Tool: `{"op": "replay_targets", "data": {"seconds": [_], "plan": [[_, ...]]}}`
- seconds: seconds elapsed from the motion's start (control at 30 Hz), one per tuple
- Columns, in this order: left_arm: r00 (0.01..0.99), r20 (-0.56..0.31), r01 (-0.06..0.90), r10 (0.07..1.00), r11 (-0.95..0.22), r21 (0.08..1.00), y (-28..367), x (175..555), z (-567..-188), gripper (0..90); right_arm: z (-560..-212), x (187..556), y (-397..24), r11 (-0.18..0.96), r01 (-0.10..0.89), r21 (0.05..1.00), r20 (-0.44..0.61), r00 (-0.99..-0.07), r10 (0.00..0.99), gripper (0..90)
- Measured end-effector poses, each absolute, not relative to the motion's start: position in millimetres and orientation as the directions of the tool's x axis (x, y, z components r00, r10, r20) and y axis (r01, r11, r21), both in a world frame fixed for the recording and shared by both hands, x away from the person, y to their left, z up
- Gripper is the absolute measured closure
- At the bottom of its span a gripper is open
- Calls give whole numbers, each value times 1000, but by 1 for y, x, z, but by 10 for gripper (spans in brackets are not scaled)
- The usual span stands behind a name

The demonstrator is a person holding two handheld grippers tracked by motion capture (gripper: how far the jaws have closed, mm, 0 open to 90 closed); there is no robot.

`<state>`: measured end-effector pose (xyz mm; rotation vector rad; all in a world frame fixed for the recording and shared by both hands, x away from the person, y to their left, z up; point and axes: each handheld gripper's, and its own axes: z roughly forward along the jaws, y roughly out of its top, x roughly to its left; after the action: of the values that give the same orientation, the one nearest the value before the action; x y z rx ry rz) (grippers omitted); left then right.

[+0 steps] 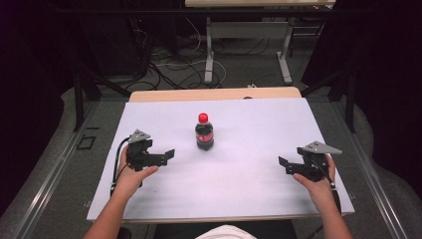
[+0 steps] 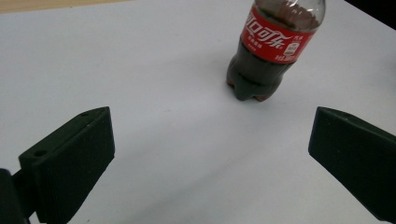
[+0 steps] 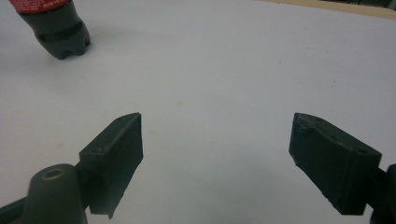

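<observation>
A small cola bottle (image 1: 204, 132) with a red cap and red label stands upright on the white sheet (image 1: 239, 164), near the middle. My left gripper (image 1: 169, 154) is held level to the bottle's left, open, its jaws wide apart with nothing between them. In the left gripper view the bottle (image 2: 271, 51) stands ahead and to the right, clear of the jaws. My right gripper (image 1: 282, 163) hovers at the sheet's right side, open and empty, pointing left. The right gripper view has the bottle's base (image 3: 58, 30) far off at the upper left.
The white sheet covers a wooden table whose far edge (image 1: 214, 93) shows beyond it. Behind it stand another table's legs (image 1: 209, 50) and loose cables on the floor. Dark frame bars (image 1: 79, 94) flank the table on both sides.
</observation>
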<state>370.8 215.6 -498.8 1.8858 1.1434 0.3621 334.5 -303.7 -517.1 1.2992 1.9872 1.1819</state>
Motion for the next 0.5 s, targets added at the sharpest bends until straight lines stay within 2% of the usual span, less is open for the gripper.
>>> {"op": "replay_targets", "data": {"seconds": [0.5], "plan": [[565,-131,547,815,-250,799,197,380,-498,78,-501,365,-277,280,487,827,38,-545,838,174]]}}
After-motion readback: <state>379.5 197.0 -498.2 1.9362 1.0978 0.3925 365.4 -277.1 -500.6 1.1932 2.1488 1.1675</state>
